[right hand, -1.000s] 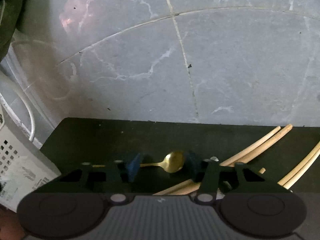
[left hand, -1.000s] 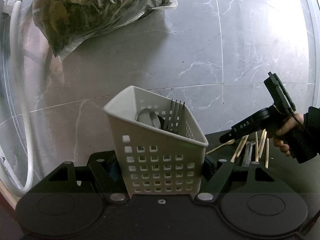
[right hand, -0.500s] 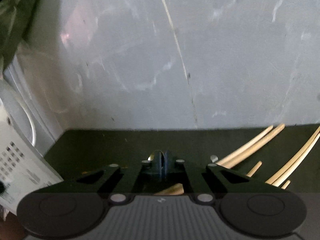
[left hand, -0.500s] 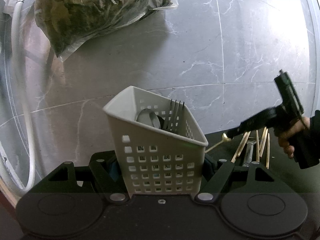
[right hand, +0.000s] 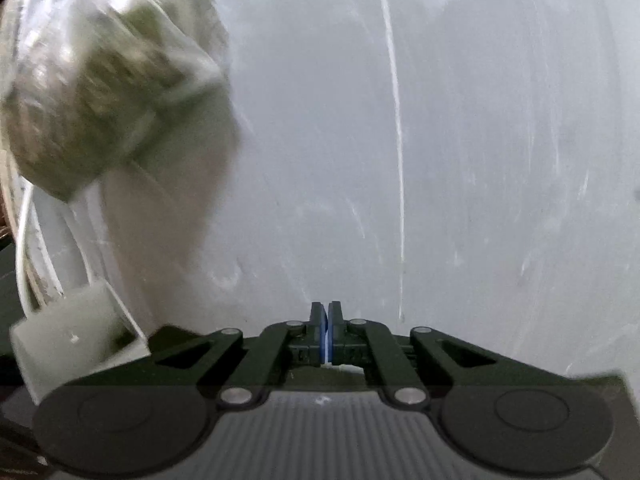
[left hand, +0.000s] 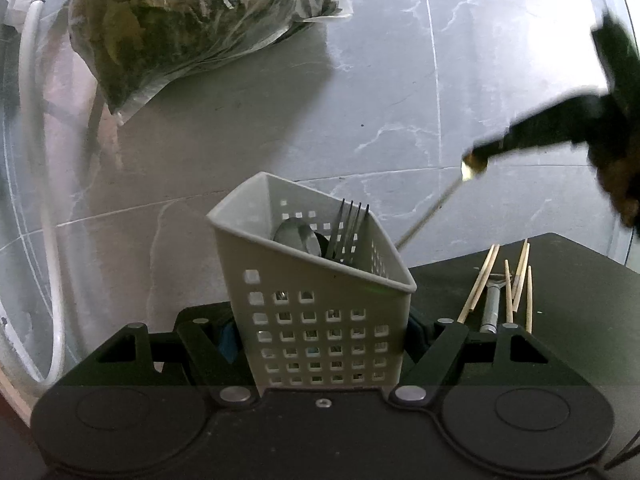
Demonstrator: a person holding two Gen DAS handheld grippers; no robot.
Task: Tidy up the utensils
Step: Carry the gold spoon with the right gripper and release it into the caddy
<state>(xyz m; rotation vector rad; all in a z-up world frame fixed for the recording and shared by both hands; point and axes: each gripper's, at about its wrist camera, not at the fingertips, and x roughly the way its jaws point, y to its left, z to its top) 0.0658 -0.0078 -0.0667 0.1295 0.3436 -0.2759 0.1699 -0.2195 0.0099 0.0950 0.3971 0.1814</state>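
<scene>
Now my right fingers (left hand: 478, 156) pinched the gold spoon (left hand: 432, 208) by its bowl, handle slanting down toward the white basket (left hand: 316, 312), which my left fingers (left hand: 320, 336) clamped on the worktop (left hand: 568, 276), nearer its left edge.

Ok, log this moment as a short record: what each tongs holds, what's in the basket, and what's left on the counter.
left tongs: shut on white utensil basket
right tongs: shut on gold spoon, lifted above the counter
basket contents: dark fork, silver spoon
left on counter: chopsticks, metal-handled utensil
</scene>
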